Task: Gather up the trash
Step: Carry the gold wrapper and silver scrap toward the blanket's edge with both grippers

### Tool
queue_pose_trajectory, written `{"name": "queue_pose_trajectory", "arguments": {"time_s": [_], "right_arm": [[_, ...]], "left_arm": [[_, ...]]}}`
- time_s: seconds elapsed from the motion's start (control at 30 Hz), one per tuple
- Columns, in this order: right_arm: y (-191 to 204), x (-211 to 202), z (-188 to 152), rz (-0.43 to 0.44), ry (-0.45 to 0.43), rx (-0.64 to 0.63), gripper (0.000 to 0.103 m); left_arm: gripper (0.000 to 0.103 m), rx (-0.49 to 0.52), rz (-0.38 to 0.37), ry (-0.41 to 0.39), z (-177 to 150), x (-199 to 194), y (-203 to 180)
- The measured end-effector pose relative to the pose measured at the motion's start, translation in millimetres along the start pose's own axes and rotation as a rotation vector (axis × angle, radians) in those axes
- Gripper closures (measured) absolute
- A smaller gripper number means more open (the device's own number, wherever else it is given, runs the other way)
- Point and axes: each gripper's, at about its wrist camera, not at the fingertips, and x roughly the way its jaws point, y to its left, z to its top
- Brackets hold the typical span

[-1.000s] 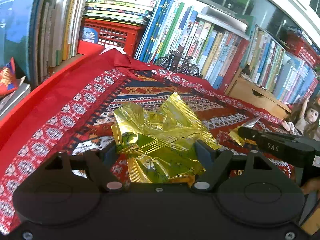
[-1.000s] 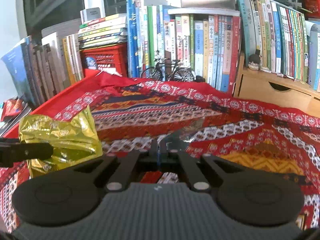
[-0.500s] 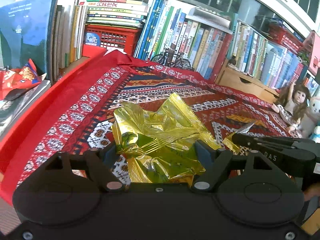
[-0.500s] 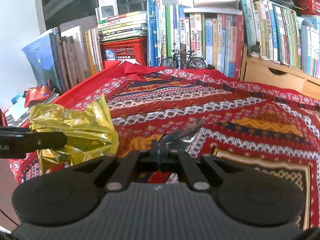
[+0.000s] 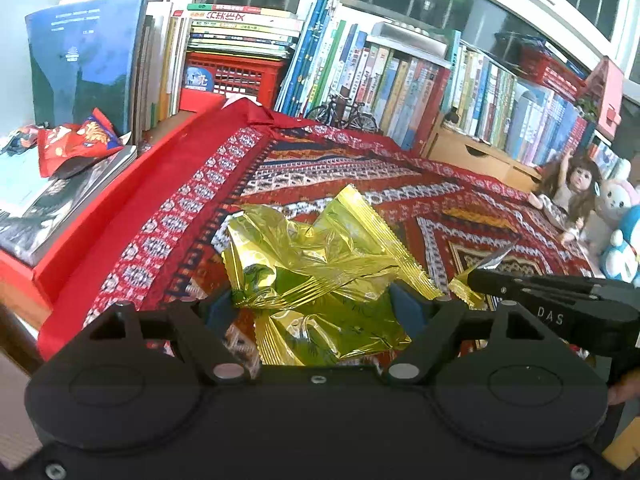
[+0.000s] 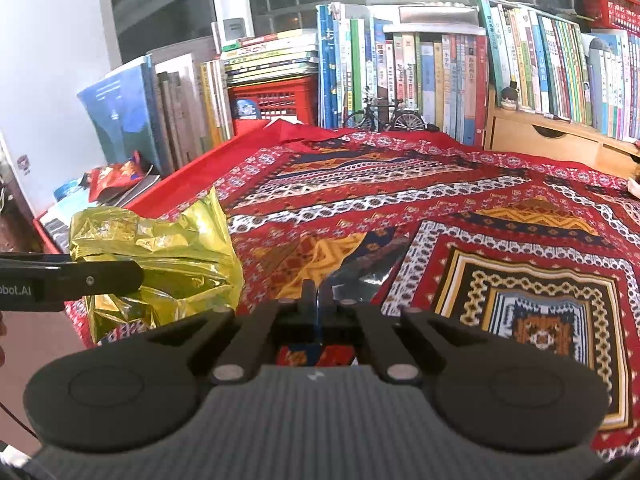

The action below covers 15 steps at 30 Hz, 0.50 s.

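Left jaws: left gripper (image 5: pixel 316 300) clamped wide around the crumpled gold wrapper (image 5: pixel 320 272), holding it above the table's near-left corner.
Right jaws: right gripper (image 6: pixel 318 294) pinched tight on a thin silvery wrapper scrap (image 6: pixel 360 276), lifted over the patterned cloth (image 6: pixel 440 208).
Far left: red snack packet (image 5: pixel 76 144) lying on flat books.
Back: book row (image 6: pixel 420 68), toy bicycle (image 6: pixel 384 116).

A red patterned cloth (image 6: pixel 400 200) covers the table, a model bicycle (image 6: pixel 384 118) at its far edge.
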Motion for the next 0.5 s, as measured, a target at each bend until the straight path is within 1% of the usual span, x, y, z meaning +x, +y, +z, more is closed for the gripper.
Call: {"name": "queue_pose_trajectory", "arguments": {"time_s": [0.07,0.4,0.5], "right_arm": [[5,-4,-5,0.001,0.004,0.007,0.101],[36,-29,-30,0.016,-0.001,0.011,0.101],[45,-34,-35,0.021,0.000,0.000,0.101]], "left_arm": [[0.025,0.014,0.001,0.005,-7,-7,2],[0.025,0.022,0.004,0.007,-45,-49,18],[0.025,0.010,0.001,0.007,-54,-59,24]]}}
